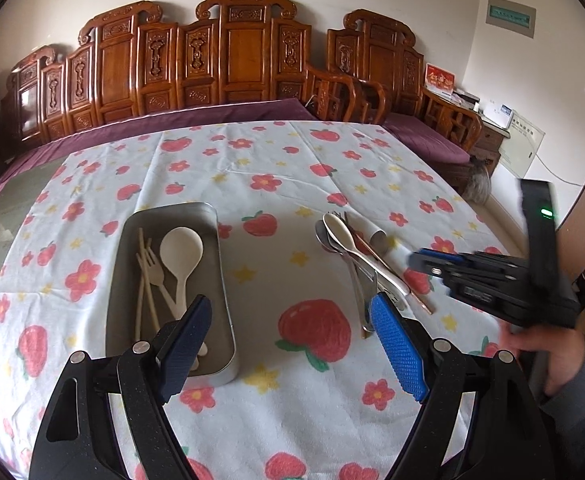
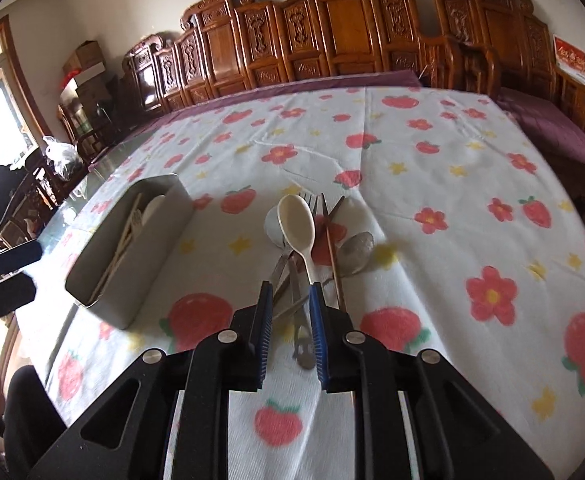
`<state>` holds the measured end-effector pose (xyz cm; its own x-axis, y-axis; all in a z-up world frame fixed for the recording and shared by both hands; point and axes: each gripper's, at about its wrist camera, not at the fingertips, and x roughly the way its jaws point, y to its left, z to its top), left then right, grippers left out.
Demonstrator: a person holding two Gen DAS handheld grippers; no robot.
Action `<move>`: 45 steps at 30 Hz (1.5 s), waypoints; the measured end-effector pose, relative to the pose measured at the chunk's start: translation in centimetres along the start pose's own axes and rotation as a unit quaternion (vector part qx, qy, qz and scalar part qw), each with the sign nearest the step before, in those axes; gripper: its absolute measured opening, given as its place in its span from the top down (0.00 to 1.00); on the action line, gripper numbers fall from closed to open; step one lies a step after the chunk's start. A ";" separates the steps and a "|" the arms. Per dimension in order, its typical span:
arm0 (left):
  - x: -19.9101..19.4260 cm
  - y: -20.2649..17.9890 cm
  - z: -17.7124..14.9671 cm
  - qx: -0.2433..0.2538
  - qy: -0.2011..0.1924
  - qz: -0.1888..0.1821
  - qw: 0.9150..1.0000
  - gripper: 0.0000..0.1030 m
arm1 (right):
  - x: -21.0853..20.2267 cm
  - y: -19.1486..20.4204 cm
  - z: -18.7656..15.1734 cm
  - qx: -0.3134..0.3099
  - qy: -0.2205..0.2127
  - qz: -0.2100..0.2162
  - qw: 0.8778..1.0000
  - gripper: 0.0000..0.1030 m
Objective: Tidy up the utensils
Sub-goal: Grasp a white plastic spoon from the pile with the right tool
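Observation:
A metal tray [image 1: 221, 280] [image 2: 132, 280] on the left holds a cream spoon [image 1: 180, 248], a cream fork [image 1: 153, 270] and pale chopsticks [image 1: 142, 280]. To its right lies a loose pile of utensils [image 1: 356, 256]: a cream spoon [image 2: 296, 224], a metal fork [image 2: 310, 204], a metal spoon [image 2: 356, 252], a copper chopstick [image 2: 332, 256] and metal handles. My right gripper [image 2: 290, 288] [image 1: 424, 262] hovers over the near ends of those handles, jaws a narrow gap apart and pressing on nothing. My left gripper [image 1: 290, 306] [image 2: 28, 270] stands wide open between tray and pile, empty.
A white tablecloth [image 1: 292, 168] with strawberries and flowers covers the table. Bare glass shows along its left edge [image 1: 16, 200]. A carved wooden bench [image 1: 232, 56] with a purple cushion runs behind the table. A person's hand [image 1: 540, 344] holds the right gripper.

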<state>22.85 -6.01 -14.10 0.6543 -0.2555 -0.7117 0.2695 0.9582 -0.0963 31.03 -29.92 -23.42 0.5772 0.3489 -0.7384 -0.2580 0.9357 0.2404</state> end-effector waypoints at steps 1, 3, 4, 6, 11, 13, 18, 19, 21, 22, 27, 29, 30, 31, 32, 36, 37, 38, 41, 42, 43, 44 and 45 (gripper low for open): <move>0.2 0.0 0.0 0.000 0.001 -0.001 1.000 0.24 | 0.7 0.0 0.3 -0.004 0.003 0.001 1.000 0.80; 0.6 -0.1 0.1 0.000 0.003 -0.002 1.000 0.24 | 2.1 0.1 0.8 -0.017 0.011 -0.005 1.000 0.80; 0.7 -0.1 0.1 0.001 0.004 -0.002 1.000 0.24 | 2.9 0.0 0.9 -0.020 0.018 -0.006 1.000 0.80; 1.1 -0.2 0.1 0.003 0.006 -0.002 1.000 0.24 | 3.9 -0.4 0.9 -0.019 0.028 -0.004 0.999 0.80; 1.9 -0.3 -0.2 0.003 0.014 -0.003 1.000 0.24 | 5.2 -0.1 1.5 -0.040 0.035 -0.007 0.999 0.80; 2.1 -0.4 -0.2 0.005 0.017 -0.001 1.000 0.24 | 5.8 -0.1 1.8 -0.046 0.039 -0.011 0.998 0.80; 2.3 -0.4 -0.5 0.006 0.023 0.002 1.000 0.24 | 7.6 -0.7 2.2 -0.049 0.062 -0.014 0.997 0.80; 2.3 -0.3 -0.5 0.006 0.024 0.002 1.000 0.24 | 7.7 -0.8 2.1 -0.048 0.067 -0.013 0.997 0.80; 2.3 -0.4 -0.5 0.005 0.024 0.002 1.000 0.24 | 7.9 -0.7 1.8 -0.048 0.076 -0.011 0.996 0.79; 2.4 -0.5 -0.5 0.005 0.024 0.001 1.000 0.24 | 7.8 -0.5 1.7 -0.054 0.078 -0.012 0.995 0.79; 2.7 -1.1 -0.5 0.012 0.027 -0.003 1.000 0.24 | 7.6 -0.7 1.2 -0.054 0.083 -0.011 0.995 0.79; 2.9 -1.3 -0.4 0.016 0.029 -0.003 0.999 0.24 | 7.4 -1.0 1.1 -0.043 0.085 -0.004 0.995 0.79; 3.0 -1.5 -0.4 0.018 0.030 -0.003 0.999 0.24 | 7.4 -1.1 1.2 -0.039 0.084 -0.001 0.996 0.79; 3.1 -1.5 -0.4 0.018 0.031 -0.003 0.999 0.24 | 7.4 -1.2 1.2 -0.038 0.084 0.000 0.996 0.80; 3.2 -1.7 -0.3 0.020 0.032 -0.002 0.999 0.24 | 7.5 -1.2 1.3 -0.038 0.084 -0.001 0.996 0.80; 3.6 -2.1 -0.2 0.023 0.034 -0.001 0.999 0.24 | 8.0 -0.8 1.3 -0.049 0.090 -0.009 0.995 0.90; 3.6 -2.2 -0.2 0.025 0.034 0.000 0.999 0.24 | 8.1 -0.5 1.3 -0.060 0.090 -0.017 0.994 0.90; 3.7 -2.4 -0.3 0.026 0.035 0.000 0.999 0.24 | 8.1 -0.3 1.3 -0.066 0.091 -0.024 0.993 0.90; 4.3 -2.8 -0.4 0.025 0.038 0.000 0.999 0.24 | 8.0 -0.2 1.2 -0.064 0.088 -0.022 0.994 0.90; 4.5 -3.0 -0.5 0.025 0.040 -0.001 0.999 0.24 | 7.8 -0.4 1.2 -0.061 0.084 -0.022 0.994 0.90; 4.8 -3.1 -0.5 0.025 0.041 -0.001 0.999 0.24 | 7.5 -0.6 1.3 -0.055 0.079 -0.021 0.995 0.90; 4.9 -3.1 -0.5 0.025 0.042 -0.002 0.999 0.24 | 6.9 -1.1 1.5 -0.044 0.067 -0.013 0.997 0.90; 5.2 -3.2 -0.5 0.024 0.043 -0.002 0.999 0.24 | 6.5 -1.4 1.7 -0.037 0.059 -0.007 0.998 0.90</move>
<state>25.03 -10.37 -17.80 0.5907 -0.2448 -0.7688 0.3059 0.9497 -0.0673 36.48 -28.89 -27.51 0.4877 0.3235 -0.8109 -0.3092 0.9326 0.1861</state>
